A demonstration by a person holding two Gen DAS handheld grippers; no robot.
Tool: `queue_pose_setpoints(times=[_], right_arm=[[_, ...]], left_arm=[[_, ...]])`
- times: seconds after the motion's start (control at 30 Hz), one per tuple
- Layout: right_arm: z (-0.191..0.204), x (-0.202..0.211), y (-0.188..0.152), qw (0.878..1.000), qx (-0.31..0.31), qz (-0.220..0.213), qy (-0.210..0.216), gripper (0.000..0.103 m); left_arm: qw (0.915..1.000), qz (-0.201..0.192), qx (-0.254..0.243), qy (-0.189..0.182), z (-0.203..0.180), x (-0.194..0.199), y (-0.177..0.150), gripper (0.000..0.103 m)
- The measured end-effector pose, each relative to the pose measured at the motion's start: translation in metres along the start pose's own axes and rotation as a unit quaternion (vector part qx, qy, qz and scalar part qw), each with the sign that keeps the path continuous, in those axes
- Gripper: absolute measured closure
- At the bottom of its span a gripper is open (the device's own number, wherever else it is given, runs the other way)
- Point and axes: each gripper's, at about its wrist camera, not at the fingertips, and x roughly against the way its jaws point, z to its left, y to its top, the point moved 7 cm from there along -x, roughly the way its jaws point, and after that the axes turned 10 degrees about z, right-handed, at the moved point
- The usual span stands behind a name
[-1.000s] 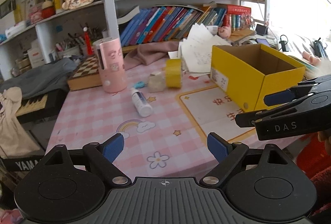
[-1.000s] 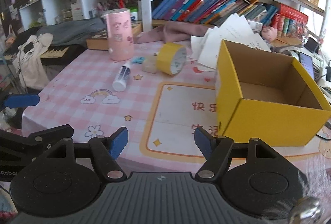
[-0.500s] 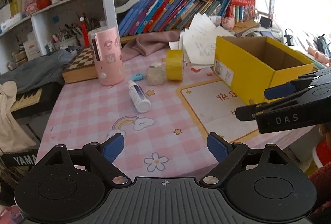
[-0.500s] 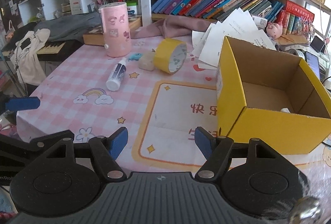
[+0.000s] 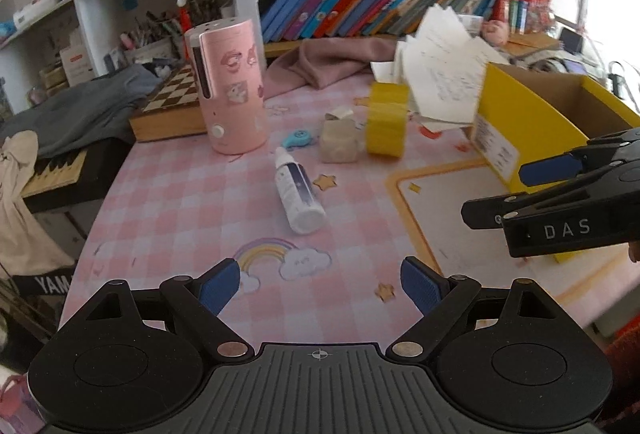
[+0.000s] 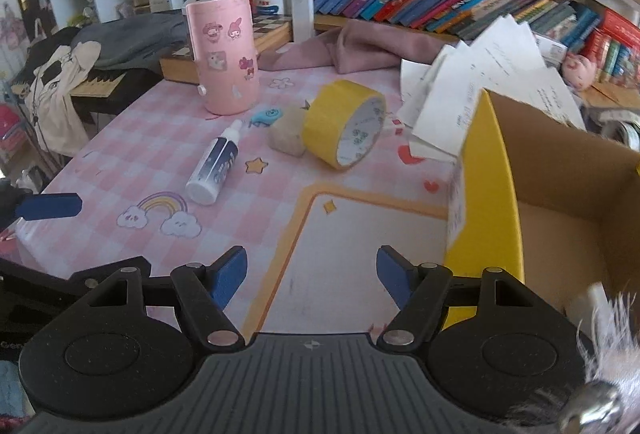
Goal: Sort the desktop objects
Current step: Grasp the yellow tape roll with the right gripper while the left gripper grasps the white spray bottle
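Over the pink desk, both grippers hover w/ nothing held: left gripper spread wide, right gripper open a bit less. Step in hand looks like the approach, pre-pick. Bottle lies flat at 12 o'clock from the left one, apart from it; tape stands on edge at 1 o'clock beyond, touching the eraser; blue corrector just behind. Box sits at 3 o'clock, open-topped. Next, probably: drop onto the bottle, pads across its body, then carry to the box.
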Motion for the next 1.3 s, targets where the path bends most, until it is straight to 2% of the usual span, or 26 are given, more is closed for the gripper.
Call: queue_pose_setpoints(times=[0.37,0.47,0.6,0.7,0.73,0.77,0.83,0.9,1.1,1.13,1.17,1.3], right_arm=[[-0.027,-0.041,0.065,0.998,-0.056,-0.009,0.033,0.033],[-0.032,-0.058,0.084,0.995,-0.086,-0.002,0.045,0.033],[-0.036,-0.084,0.109,0.991,-0.117,0.012,0.059,0.033],[-0.039,-0.104,0.119,0.988,-0.136,0.030,0.064,0.035],[-0.039,-0.109,0.119,0.987,-0.142,0.038,0.068,0.039],[-0.040,-0.114,0.119,0.985,-0.148,0.046,0.074,0.049],[-0.042,-0.122,0.115,0.980,-0.163,0.061,0.098,0.069],[-0.043,-0.123,0.111,0.975,-0.176,0.068,0.120,0.071],[-0.047,-0.101,0.112,0.977,-0.162,0.043,0.131,0.075],[-0.049,-0.096,0.112,0.977,-0.161,0.038,0.132,0.081],[-0.050,-0.092,0.111,0.976,-0.164,0.036,0.136,0.092],[-0.052,-0.077,0.103,0.976,-0.168,0.029,0.138,0.097]], left_arm=[[0.9989,0.016,0.044,0.004,0.012,-0.051,0.043,0.015],[0.9986,0.026,0.044,0.015,0.014,-0.070,0.053,0.024],[0.9979,0.044,0.042,0.024,0.016,-0.091,0.061,0.029],[0.9964,0.069,0.043,0.023,0.017,-0.104,0.062,0.041],[0.9959,0.076,0.045,0.022,0.018,-0.107,0.062,0.044],[0.9954,0.081,0.048,0.020,0.019,-0.109,0.063,0.047],[0.9945,0.090,0.053,0.013,0.021,-0.113,0.065,0.060],[0.9932,0.100,0.060,0.003,0.021,-0.118,0.067,0.069],[0.9916,0.107,0.072,-0.006,0.022,-0.119,0.065,0.072],[0.9911,0.108,0.077,-0.009,0.023,-0.117,0.064,0.072],[0.9907,0.107,0.083,-0.012,0.025,-0.115,0.063,0.072],[0.9894,0.096,0.105,-0.028,0.028,-0.102,0.059,0.072]])
